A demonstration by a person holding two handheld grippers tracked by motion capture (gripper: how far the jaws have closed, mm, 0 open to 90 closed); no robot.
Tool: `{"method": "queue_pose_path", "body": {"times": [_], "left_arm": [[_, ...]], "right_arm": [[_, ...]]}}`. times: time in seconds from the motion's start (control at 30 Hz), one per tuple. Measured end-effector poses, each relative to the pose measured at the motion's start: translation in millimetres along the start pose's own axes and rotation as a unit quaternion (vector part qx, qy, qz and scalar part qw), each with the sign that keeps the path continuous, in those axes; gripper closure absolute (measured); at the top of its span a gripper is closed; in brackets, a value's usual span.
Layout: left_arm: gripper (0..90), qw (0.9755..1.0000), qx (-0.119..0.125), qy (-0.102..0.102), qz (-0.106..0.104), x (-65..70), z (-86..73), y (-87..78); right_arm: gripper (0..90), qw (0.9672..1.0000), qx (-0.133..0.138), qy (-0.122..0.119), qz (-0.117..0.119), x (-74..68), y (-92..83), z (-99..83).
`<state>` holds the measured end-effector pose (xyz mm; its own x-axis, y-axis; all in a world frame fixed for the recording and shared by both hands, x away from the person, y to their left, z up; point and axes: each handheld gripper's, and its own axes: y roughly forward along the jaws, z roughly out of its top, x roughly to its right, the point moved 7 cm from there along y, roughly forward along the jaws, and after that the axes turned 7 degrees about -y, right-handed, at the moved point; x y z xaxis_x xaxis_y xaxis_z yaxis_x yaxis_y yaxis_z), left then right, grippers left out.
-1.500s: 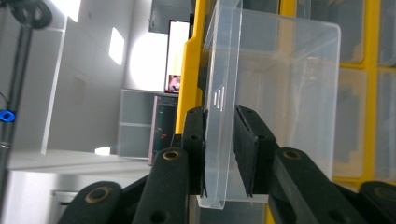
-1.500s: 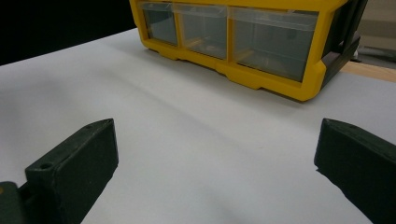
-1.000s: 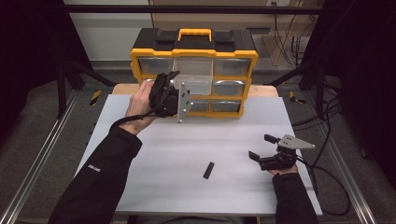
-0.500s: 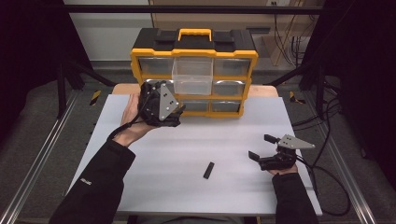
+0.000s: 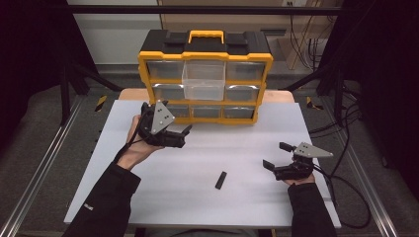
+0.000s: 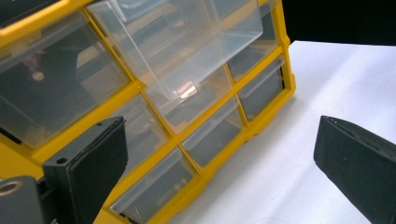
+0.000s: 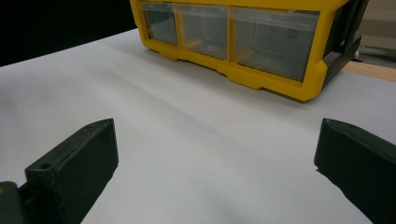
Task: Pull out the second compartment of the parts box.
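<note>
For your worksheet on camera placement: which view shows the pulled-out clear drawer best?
The left gripper view: the clear drawer looms large, jutting from the yellow cabinet. The high view shows it whole but small. The right gripper view catches just the cabinet's bottom row.

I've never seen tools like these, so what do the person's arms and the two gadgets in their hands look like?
Both arms wear black sleeves. The left gripper and right gripper are black with two blocky jaws, each topped by a grey three-cornered plate. A black cable trails from the right one.
</note>
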<state>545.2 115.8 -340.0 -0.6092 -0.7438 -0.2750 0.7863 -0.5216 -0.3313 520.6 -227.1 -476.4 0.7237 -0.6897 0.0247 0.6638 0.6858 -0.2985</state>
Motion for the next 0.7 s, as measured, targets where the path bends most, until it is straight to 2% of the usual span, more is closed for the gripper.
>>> {"method": "queue_pose_path", "body": {"times": [0.4, 0.7], "left_arm": [[1.6, 0.9987, 0.003, -0.048, -0.016, 4.5, -31.8, -5.9], [1.3, 0.9959, -0.002, -0.087, -0.024, 4.9, -57.5, -5.3]], "right_arm": [[0.3, 1.0000, 0.000, 0.001, 0.000, -0.2, 0.0, 0.0], [0.3, 1.0000, -0.002, 0.001, 0.000, -0.4, 0.5, -0.5]]}}
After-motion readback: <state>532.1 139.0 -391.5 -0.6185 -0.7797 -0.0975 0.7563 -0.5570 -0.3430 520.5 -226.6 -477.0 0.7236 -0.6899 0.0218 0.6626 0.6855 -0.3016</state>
